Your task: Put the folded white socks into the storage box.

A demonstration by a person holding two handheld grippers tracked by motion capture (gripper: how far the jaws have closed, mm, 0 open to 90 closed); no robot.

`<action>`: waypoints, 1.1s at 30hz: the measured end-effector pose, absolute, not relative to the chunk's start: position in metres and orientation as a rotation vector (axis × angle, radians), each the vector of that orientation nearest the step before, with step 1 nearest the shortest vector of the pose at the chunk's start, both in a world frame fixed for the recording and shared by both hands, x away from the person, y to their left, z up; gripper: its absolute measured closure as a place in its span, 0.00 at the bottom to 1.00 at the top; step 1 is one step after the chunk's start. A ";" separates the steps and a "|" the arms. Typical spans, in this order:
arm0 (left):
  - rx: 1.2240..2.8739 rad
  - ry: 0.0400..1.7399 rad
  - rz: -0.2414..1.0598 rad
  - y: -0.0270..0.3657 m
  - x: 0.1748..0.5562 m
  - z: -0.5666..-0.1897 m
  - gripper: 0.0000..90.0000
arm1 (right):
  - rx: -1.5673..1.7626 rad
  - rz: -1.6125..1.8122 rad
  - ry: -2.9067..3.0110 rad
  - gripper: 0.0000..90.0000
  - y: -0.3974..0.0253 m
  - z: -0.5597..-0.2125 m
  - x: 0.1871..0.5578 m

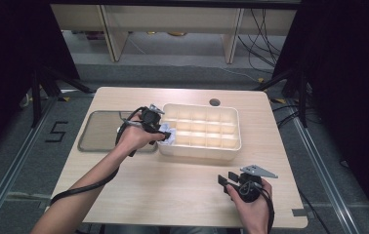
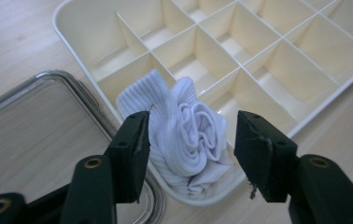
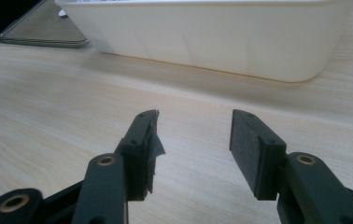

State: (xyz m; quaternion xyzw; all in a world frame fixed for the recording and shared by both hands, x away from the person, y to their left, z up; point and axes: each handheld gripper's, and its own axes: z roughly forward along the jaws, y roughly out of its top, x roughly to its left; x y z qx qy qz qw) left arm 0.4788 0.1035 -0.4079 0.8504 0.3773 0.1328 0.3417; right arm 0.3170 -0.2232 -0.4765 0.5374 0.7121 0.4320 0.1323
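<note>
One marking reads, a black "5" (image 1: 55, 131) on the floor, while both grippers' fingers stand released, the left gripper (image 2: 191, 140) straddling a white sock (image 2: 184, 135) in the divided tray (image 2: 268, 56).

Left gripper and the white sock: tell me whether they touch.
Cannot tell. In the left gripper view the left gripper is open around the white sock; one finger's edge meets the cloth, the other stands clear of it.

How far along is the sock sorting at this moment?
Done: one rolled white ribbed sock sits in a corner cell of the cream plastic divided organizer tray. In hand: nothing; the left hand-held gripper is open around the sock, and the right hand-held gripper is open over the table. Left: the other visible cells are empty.
</note>
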 end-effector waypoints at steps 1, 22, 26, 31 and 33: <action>2.197 0.971 0.365 0.106 0.476 -0.407 0.45 | 1.562 1.241 2.063 0.58 -0.224 -0.476 0.317; 2.023 0.949 0.581 0.199 0.415 -0.398 0.39 | 1.553 1.266 2.033 0.58 -0.230 -0.473 0.321; 2.005 0.970 0.580 0.214 0.403 -0.409 0.39 | 1.554 1.247 2.022 0.58 -0.235 -0.472 0.321; 1.942 1.049 0.612 0.235 0.389 -0.425 0.40 | 1.571 1.211 2.018 0.57 -0.242 -0.472 0.321; 1.869 1.074 0.644 0.241 0.384 -0.434 0.41 | 1.566 1.236 2.012 0.57 -0.243 -0.474 0.322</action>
